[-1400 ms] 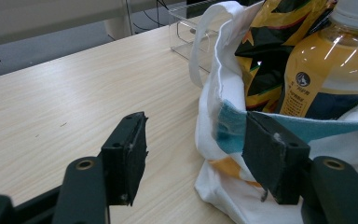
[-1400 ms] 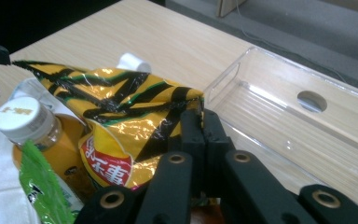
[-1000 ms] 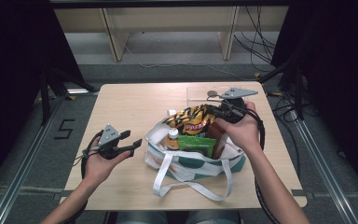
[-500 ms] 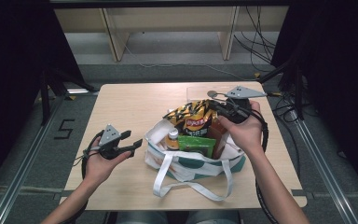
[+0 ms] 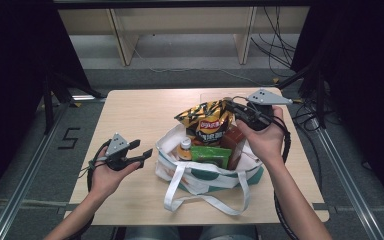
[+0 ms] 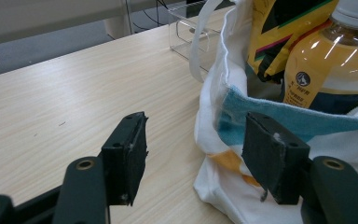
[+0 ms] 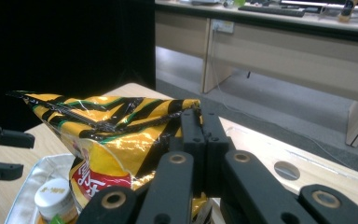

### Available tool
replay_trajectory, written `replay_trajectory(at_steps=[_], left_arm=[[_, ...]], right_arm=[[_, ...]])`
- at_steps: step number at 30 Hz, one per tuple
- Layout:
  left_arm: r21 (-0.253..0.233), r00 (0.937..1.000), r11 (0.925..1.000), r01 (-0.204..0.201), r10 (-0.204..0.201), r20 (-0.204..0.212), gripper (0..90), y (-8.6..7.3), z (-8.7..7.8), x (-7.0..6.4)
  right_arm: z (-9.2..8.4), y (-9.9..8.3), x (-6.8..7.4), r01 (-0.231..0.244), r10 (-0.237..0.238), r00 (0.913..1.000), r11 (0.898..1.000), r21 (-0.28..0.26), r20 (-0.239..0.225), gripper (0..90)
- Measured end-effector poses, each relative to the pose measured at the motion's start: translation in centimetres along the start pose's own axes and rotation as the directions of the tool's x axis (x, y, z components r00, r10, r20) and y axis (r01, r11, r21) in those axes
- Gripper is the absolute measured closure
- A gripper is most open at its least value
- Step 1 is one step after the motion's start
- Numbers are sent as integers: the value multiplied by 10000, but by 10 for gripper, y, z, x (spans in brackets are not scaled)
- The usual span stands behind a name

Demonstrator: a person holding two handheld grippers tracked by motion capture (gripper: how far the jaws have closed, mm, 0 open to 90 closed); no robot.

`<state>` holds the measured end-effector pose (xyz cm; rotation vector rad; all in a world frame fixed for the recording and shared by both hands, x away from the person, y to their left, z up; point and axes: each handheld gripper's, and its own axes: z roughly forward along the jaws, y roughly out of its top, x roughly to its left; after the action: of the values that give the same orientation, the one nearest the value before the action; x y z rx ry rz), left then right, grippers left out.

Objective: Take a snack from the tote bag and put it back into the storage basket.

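Chip bag (image 5: 207, 120), yellow w/ black stripes, is up above the white tote bag (image 5: 205, 170) near the table's (image 5: 140, 110) middle, its top corner pinched by the right gripper (image 5: 230, 106), jaws pressed tight on the foil. Left gripper (image 5: 142, 152) sits just beside the tote's left side, jaws spread, nothing btwn them. Bottle (image 5: 184, 148) and green packet (image 5: 210, 155) stand inside the tote.

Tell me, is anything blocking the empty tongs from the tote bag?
No. The left tongs hang open just beside the tote bag, with bare table between them. The right tongs pinch the chip bag top.
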<state>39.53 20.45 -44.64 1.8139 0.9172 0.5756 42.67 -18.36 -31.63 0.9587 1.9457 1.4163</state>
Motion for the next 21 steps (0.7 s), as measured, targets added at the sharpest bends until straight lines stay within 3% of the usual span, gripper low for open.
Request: replay_trajectory(at_steps=[2, 4, 5, 6, 9, 21], left_arm=[[-4, 10000, 10000, -16, 16, 30, 394, 0, 0, 0], [-11, 10000, 10000, 0, 0, 48, 394, 0, 1, 0], [-8, 10000, 10000, 28, -27, 49, 394, 0, 1, 0], [-15, 9999, 10000, 30, -30, 96, 394, 0, 2, 0], [40, 10000, 10000, 26, -26, 36, 394, -1, 1, 0], [5, 10000, 10000, 91, -91, 40, 394, 0, 1, 0]], right_arm=[[-1, 1, 1, -84, 84, 9999, 10000, -37, 72, 900], [-1, 4, -1, 140, -138, 9999, 9996, -226, 82, 900], [-1, 4, 1, -89, 88, 10000, 9998, -198, -14, 900], [-2, 6, -1, 61, -55, 9998, 9994, -345, 180, 900], [-3, 9, -1, -173, 177, 9998, 9993, -343, 110, 900], [-9, 23, -4, 181, -146, 9993, 9943, -1054, 339, 900]])
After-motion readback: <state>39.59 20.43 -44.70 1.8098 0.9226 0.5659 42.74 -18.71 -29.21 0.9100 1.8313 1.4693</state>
